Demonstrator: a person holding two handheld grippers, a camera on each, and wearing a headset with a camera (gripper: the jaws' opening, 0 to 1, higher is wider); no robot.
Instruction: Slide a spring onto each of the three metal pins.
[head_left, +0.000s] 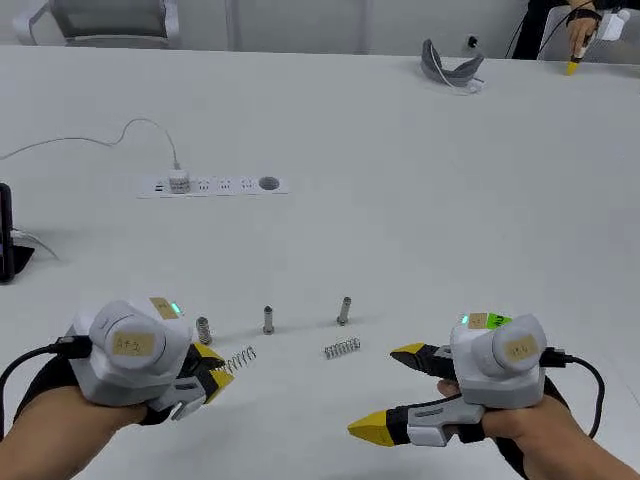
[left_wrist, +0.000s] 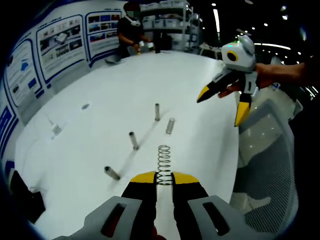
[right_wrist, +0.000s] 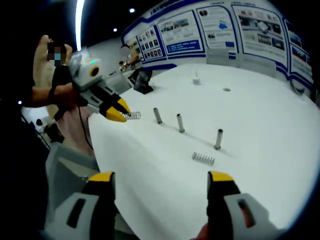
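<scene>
The white table (head_left: 400, 180) spreads wide in front of me, with a power strip (head_left: 213, 185) lying well back on its left side. My left gripper (head_left: 215, 375) hangs low over the near edge. Its yellow-tipped jaws are closed almost together and pinch one end of a spring (left_wrist: 164, 160), which sticks straight out ahead of them. My right gripper (head_left: 385, 390) sits well off to the right with its jaws spread wide and nothing between them. Between the two grippers, three metal pins (head_left: 268, 319) stand upright in a row on the table. The left one looks thicker, and I cannot tell if a coil is on it. A second spring (head_left: 342, 348) lies flat on the table just in front of the right pin.
</scene>
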